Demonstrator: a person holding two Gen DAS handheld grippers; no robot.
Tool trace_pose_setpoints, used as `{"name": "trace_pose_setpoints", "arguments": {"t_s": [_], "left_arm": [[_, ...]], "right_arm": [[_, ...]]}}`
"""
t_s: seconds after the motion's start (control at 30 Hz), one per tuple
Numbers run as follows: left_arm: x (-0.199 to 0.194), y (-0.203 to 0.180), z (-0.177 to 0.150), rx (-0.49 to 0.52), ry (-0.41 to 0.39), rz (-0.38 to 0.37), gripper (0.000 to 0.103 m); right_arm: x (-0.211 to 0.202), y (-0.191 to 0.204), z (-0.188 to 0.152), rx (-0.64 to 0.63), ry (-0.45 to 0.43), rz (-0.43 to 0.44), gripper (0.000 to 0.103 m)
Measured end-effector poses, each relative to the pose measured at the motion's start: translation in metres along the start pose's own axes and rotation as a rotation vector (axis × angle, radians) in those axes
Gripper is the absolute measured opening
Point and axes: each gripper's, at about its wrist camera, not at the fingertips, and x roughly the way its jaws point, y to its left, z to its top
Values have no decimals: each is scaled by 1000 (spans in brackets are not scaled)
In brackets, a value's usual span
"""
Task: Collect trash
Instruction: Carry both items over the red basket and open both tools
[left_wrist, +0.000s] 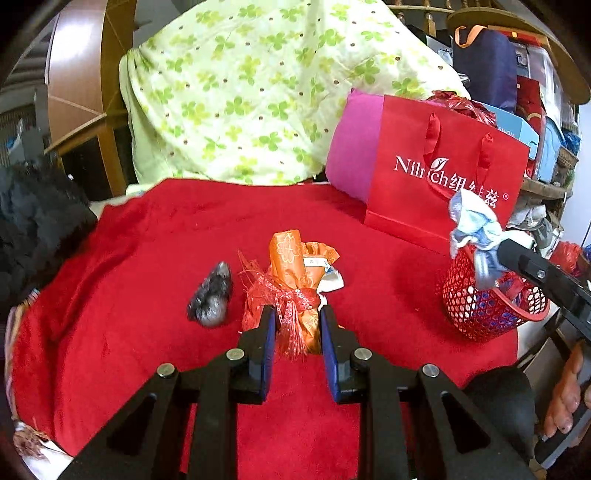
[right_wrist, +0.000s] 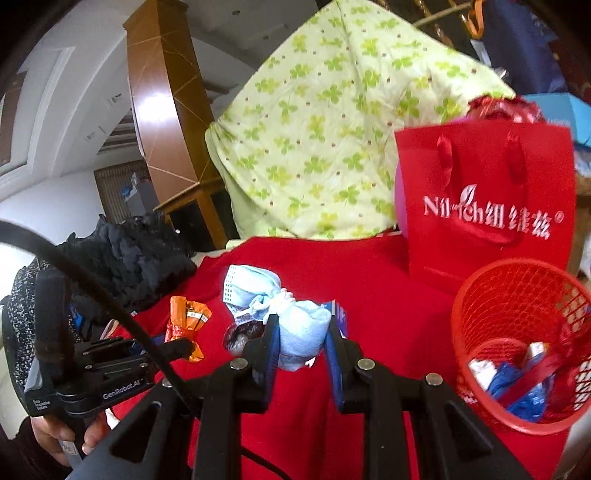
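Observation:
An orange wrapper bundle tied with red ribbon lies on the red cloth. My left gripper is shut on its near end. A crumpled grey foil ball lies just left of it. My right gripper is shut on a pale blue tissue wad and holds it above the cloth, left of the red mesh basket. In the left wrist view the wad hangs at the basket rim. The basket holds several wrappers.
A red paper gift bag stands behind the basket against a pink cushion. A green clover-print quilt is piled at the back. Black clothing lies at the left edge. Shelves of boxes stand at the right.

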Motion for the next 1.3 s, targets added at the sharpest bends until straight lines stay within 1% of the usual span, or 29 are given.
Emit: {"name": "trace_pose_setpoints", "arguments": {"t_s": [0.17, 0.4, 0.7, 1.3], "left_arm": [[-10, -21, 10, 49, -40, 31, 25], [-16, -49, 19, 104, -70, 32, 25], [-14, -75, 28, 159, -86, 25, 25], [-5, -114, 38, 224, -89, -17, 25]], "right_arm": [[-20, -2, 7, -20, -51, -27, 25], [-39, -17, 11, -7, -92, -53, 25], [-57, -37, 14, 28, -127, -85, 25], [-74, -67, 20, 80, -169, -141, 25]]}}
